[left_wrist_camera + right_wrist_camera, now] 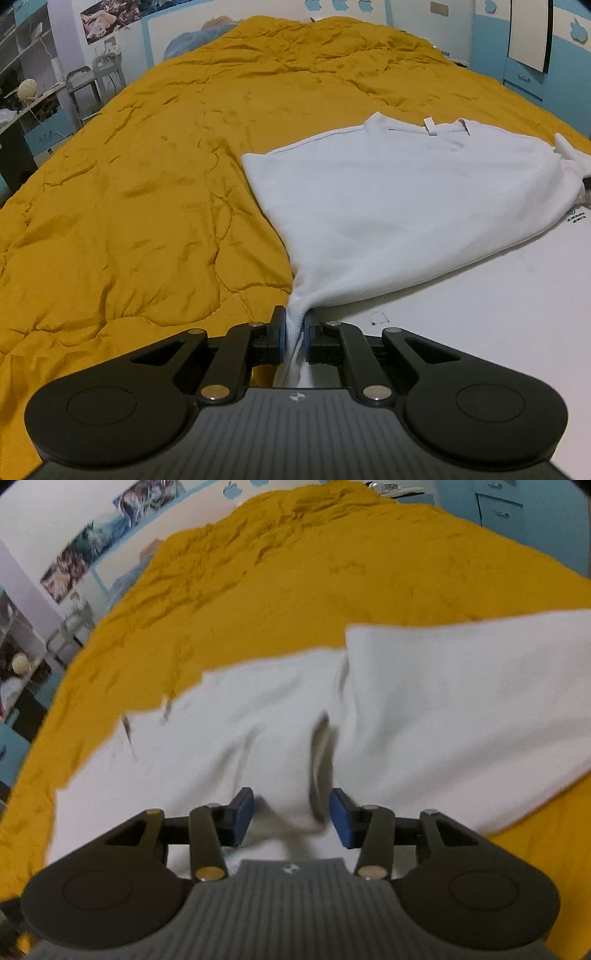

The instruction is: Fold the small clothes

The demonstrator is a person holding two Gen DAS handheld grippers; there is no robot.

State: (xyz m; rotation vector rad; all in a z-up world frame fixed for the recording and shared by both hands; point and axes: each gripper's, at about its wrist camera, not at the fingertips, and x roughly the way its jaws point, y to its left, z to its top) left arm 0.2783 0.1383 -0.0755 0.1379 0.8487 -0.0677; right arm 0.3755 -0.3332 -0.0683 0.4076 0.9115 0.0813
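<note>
A white shirt [399, 199] lies on the mustard bedspread [129, 192], collar and label at its far edge. My left gripper [294, 334] is shut on the shirt's near corner, which bunches between the blue pads and pulls taut toward me. In the right wrist view, which is blurred by motion, the white shirt [461, 701] lies spread below. My right gripper [291, 818] is open just above a raised fold of the cloth, with nothing between its blue pads [341, 823].
A white board [498, 332] lies under the shirt's near right side on the bed. Shelves and a chair [85, 85] stand past the bed's left edge. Blue cabinets [528, 70] stand at the far right.
</note>
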